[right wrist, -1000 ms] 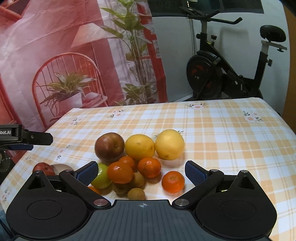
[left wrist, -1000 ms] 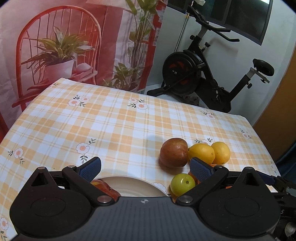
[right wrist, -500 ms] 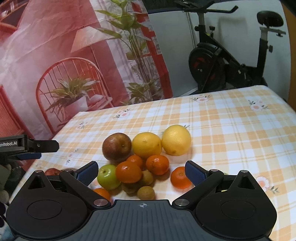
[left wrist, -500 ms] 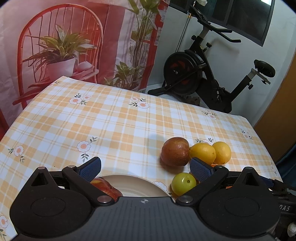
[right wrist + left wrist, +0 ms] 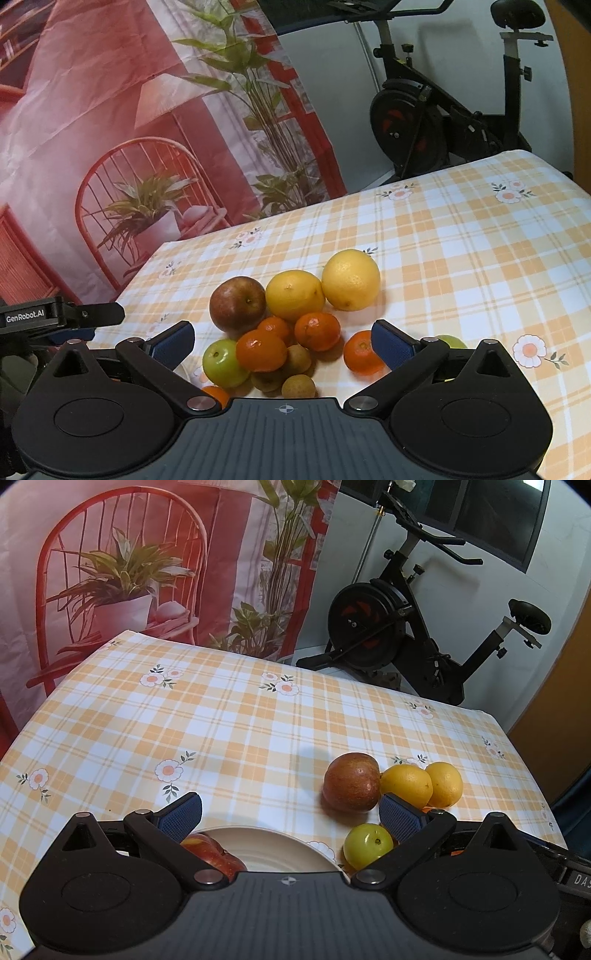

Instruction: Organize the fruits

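Note:
In the left wrist view my left gripper is open and empty above a cream plate that holds a red apple. To its right lie a brown-red apple, two yellow citrus fruits and a green apple. In the right wrist view my right gripper is open and empty over the fruit pile: brown-red apple, two yellow citrus fruits, green apple, several tangerines and small brown fruits.
The table has an orange plaid cloth. An exercise bike stands beyond the far edge. A printed backdrop hangs behind. The left gripper's body shows at the left of the right wrist view. Another green fruit lies behind the right finger.
The right gripper has moved closer to the fruit pile and tilted; the fruits look larger. The left gripper has barely shifted.

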Demonstrator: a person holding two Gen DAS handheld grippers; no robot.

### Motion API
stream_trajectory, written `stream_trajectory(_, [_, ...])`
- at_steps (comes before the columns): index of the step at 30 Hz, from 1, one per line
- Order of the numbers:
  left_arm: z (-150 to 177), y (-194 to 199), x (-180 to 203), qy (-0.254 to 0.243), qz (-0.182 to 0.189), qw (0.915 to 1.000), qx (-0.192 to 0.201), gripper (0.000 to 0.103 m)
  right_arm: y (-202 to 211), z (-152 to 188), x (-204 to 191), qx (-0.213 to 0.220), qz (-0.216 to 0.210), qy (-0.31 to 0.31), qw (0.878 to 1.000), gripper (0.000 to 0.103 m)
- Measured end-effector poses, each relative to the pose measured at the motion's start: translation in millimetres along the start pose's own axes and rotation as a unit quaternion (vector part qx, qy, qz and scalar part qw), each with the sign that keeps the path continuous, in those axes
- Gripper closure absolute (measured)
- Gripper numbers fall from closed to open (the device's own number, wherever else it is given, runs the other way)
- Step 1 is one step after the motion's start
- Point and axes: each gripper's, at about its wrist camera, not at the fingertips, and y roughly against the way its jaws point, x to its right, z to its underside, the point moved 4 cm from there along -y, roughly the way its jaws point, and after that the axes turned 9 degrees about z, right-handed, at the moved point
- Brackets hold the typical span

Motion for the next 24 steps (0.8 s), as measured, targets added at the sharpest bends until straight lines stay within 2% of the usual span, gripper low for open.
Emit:
stream_trajectory(6, [-0.2, -2.0, 0.8, 0.000, 0.001, 1.0000, -0.002, 0.000, -0.3, -0.3, 4.0, -0.007, 0.001, -0.006, 1.000, 0.001])
stream_trajectory(9, [-0.5, -4.1, 0.8, 0.004, 0.001, 1.0000, -0.006, 0.000, -6.5, -0.2, 8.1, -0.035, 0.046, -0.007, 0.998, 0.003])
stream_trajectory(11, [-0.1, -5.6, 1.3, 0.003, 0.000, 1.0000, -0.008, 0.000, -8.0, -0.4, 11.8, -0.038, 0.071, -0.002, 0.997, 0.003])
stream_trajectory(14, [0.6, -6.7, 3.4, -0.003, -0.001, 1.0000, -0.008, 0.000, -1.1, -2.5, 15.4, -0.005, 0.071, 0.020, 0.997, 0.000])
stream_trajectory(18, [0.7, -8.7, 5.4, -0.004, -0.001, 1.0000, -0.009, 0.000, 9.7, -7.6, 19.0, 0.050, 0.098, 0.062, 0.992, 0.000])
stream_trajectory(21, [1.0, -11.9, 8.1, -0.007, -0.008, 0.9999, -0.013, 0.000, 13.0, -10.9, 23.4, 0.070, 0.113, 0.078, 0.988, 0.000])
stream_trajectory(24, [1.5, -15.0, 9.7, -0.007, -0.008, 0.9998, -0.015, 0.001, 15.6, -11.9, 25.9, 0.082, 0.100, 0.091, 0.987, 0.000])
